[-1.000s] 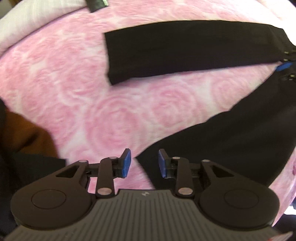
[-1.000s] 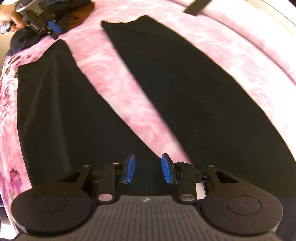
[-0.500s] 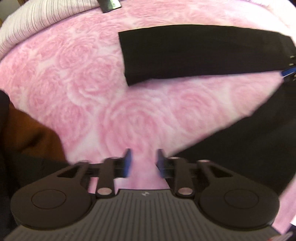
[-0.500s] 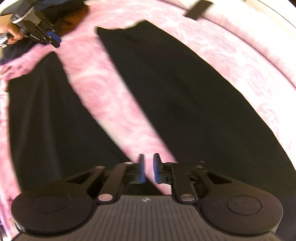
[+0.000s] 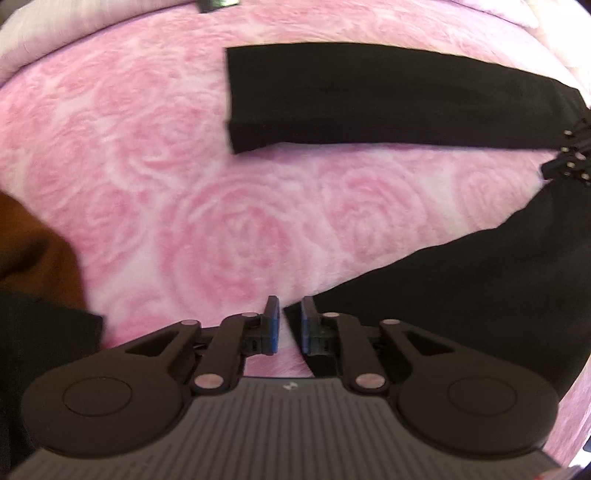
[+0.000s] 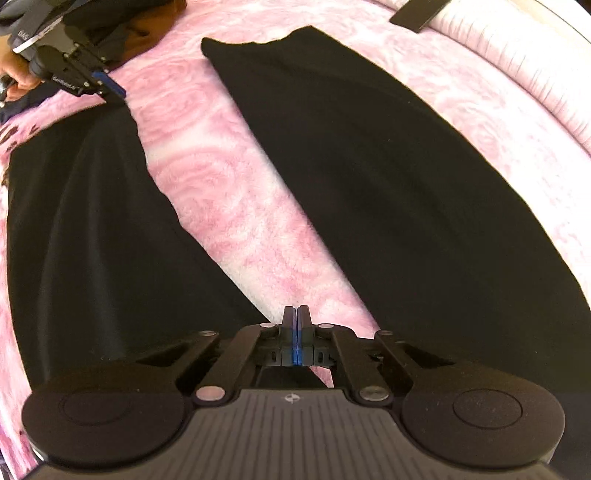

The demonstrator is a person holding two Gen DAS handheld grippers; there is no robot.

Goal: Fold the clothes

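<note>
Black trousers lie spread in a V on a pink rose-patterned blanket (image 5: 207, 206). In the left wrist view the far leg (image 5: 369, 96) lies across the top and the near leg (image 5: 480, 288) runs to the lower right. My left gripper (image 5: 287, 321) is partly open at the near leg's hem corner, with nothing between the pads. In the right wrist view both legs (image 6: 388, 158) (image 6: 81, 229) meet near the crotch. My right gripper (image 6: 295, 325) has its pads pressed together there; whether cloth is pinched I cannot tell. The left gripper also shows in the right wrist view (image 6: 107, 83).
A brown garment (image 5: 33, 251) and dark cloth (image 5: 40, 332) lie at the left. A white ribbed pillow or bed edge (image 6: 517, 55) runs along the far side, with a dark strap (image 6: 417, 14) on it.
My right gripper has closed from open to pads together. My left gripper has narrowed and moved along to the near leg's hem corner.
</note>
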